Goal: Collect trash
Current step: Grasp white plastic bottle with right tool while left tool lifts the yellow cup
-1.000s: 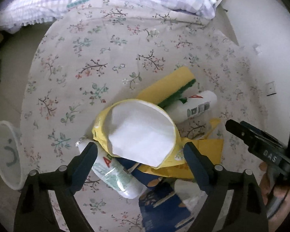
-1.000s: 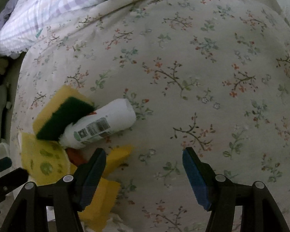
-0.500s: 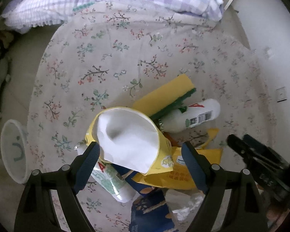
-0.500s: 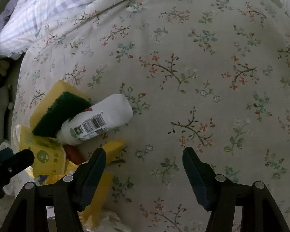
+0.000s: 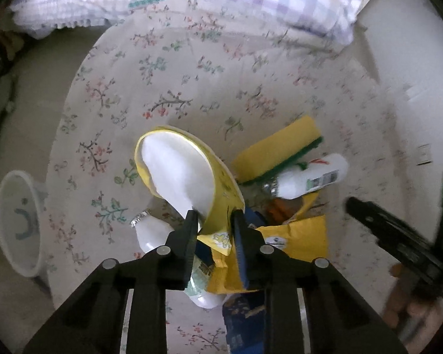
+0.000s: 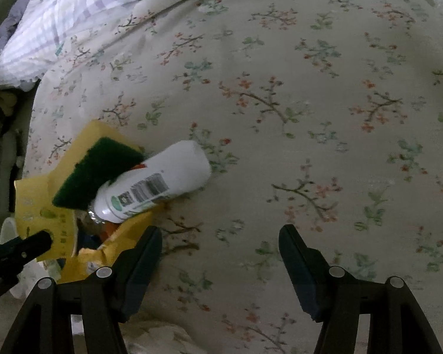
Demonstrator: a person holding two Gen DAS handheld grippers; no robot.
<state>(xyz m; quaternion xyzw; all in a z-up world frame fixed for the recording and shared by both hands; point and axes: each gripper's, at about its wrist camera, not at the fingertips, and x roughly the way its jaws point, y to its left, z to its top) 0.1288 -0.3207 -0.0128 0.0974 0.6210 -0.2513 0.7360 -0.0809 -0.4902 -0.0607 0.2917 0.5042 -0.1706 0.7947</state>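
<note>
- Yellow paper cup (image 5: 189, 177), white inside, sits between the fingers of the left gripper (image 5: 214, 221); the jaws are closing, and the pads pinch its flattened wall near the rim.
- Cup mouth tilts up and away from the gripper, above the floral bedsheet (image 5: 174, 88).
- Remaining trash lies in one cluster near the bed's left edge: a yellow-and-green sponge (image 6: 97, 174), a white bottle (image 6: 156, 188) resting against it, yellow wrappers (image 5: 295, 236), a second white bottle (image 5: 153, 233) and a blue packet (image 5: 245, 318).
- Right gripper (image 6: 220, 262) stands spread with nothing between its fingers, over bare sheet just right of the cluster.
- Open room: the sheet is free of objects to the right of the cluster and toward the checked pillow (image 6: 82, 8).
- Pale plastic bin (image 5: 17, 221) stands on the floor beside the bed's left edge, below the sheet level.
- Second bottle and blue packet are partly covered by the left gripper's fingers and the wrappers.
- Left wrist view is motion-blurred; printing on the wrappers cannot be read.
- An orange item beneath the white bottle is too hidden to identify.
</note>
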